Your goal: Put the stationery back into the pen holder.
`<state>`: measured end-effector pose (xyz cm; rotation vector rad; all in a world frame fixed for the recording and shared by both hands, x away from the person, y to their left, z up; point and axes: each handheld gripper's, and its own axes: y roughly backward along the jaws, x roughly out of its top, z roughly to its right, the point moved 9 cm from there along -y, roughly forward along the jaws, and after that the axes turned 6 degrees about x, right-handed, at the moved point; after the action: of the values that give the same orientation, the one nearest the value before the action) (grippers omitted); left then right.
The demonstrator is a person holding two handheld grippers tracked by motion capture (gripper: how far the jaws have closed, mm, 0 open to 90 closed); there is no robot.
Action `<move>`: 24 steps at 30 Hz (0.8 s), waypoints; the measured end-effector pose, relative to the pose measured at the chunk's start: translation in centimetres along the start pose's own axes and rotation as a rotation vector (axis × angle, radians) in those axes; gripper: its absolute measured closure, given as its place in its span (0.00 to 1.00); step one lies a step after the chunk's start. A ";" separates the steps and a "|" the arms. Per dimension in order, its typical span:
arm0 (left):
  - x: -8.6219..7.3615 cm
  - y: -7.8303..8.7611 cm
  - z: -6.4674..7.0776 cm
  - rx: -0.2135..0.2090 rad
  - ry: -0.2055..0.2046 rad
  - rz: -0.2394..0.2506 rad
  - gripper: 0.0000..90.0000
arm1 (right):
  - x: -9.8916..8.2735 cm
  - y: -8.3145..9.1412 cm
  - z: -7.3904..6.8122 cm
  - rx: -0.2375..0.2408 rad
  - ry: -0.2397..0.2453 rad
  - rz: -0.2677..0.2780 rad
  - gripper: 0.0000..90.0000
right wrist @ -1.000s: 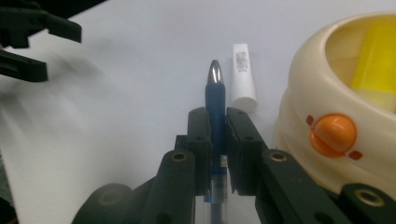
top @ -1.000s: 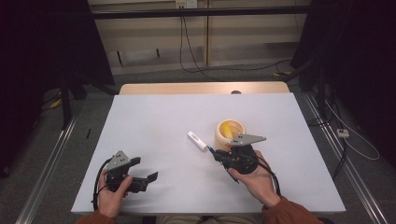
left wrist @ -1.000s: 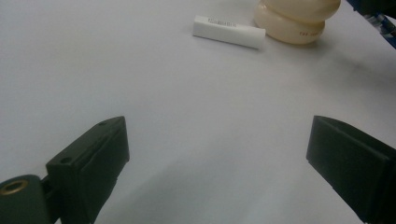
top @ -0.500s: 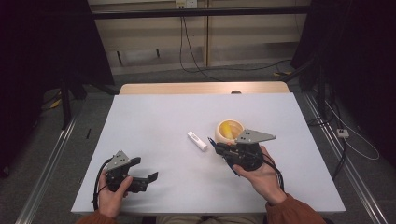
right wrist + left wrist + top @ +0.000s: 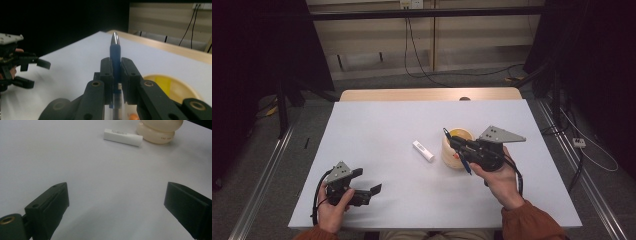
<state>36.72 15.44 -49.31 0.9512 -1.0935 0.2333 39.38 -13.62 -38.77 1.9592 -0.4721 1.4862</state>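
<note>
Pen-carrying is in hand: right gripper [image 5: 116, 75] clenches a blue plastic pen [image 5: 115, 53] above the round yellow cup [image 5: 456, 149], needing tip-down lowering inside next; left gripper [image 5: 371, 191] rests released.

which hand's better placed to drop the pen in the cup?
Right. The right gripper is shut on the blue pen beside the yellow cup. The left gripper rests open near the table's front left, far from the cup.
</note>
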 end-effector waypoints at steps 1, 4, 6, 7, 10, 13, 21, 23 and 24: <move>0.0 0.0 0.0 0.002 0.000 0.000 0.06 | 0.5 0.1 0.1 -0.005 0.003 0.015 0.90; 0.0 0.0 0.0 0.001 0.002 -0.001 0.07 | 1.6 0.2 0.6 -0.023 0.009 0.057 0.90; 0.0 0.0 0.0 0.000 0.002 0.000 0.06 | 2.1 0.1 1.0 -0.029 0.002 0.076 0.90; 0.0 0.0 -0.1 -0.001 0.002 0.000 0.07 | 2.2 0.0 1.2 -0.033 -0.001 0.083 0.90; 0.0 0.0 -0.1 -0.003 0.002 -0.001 0.06 | 2.4 -0.3 1.7 -0.042 0.002 0.100 0.90; 0.0 0.0 0.0 -0.002 0.001 0.000 0.06 | 2.9 -0.4 2.0 -0.053 0.018 0.127 0.90; 0.0 0.0 0.0 -0.007 0.000 0.000 0.06 | 4.2 -0.7 2.7 -0.056 0.036 0.172 0.90; 0.0 0.0 0.0 -0.008 -0.003 0.002 0.06 | 4.4 -1.0 3.0 -0.058 0.033 0.178 0.90; 0.0 0.0 0.0 -0.008 -0.002 0.000 0.06 | 4.4 -1.1 3.2 -0.066 0.036 0.181 0.90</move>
<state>36.68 15.41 -49.31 0.9446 -1.0959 0.2280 43.74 -14.53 -35.41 1.8761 -0.6897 1.5924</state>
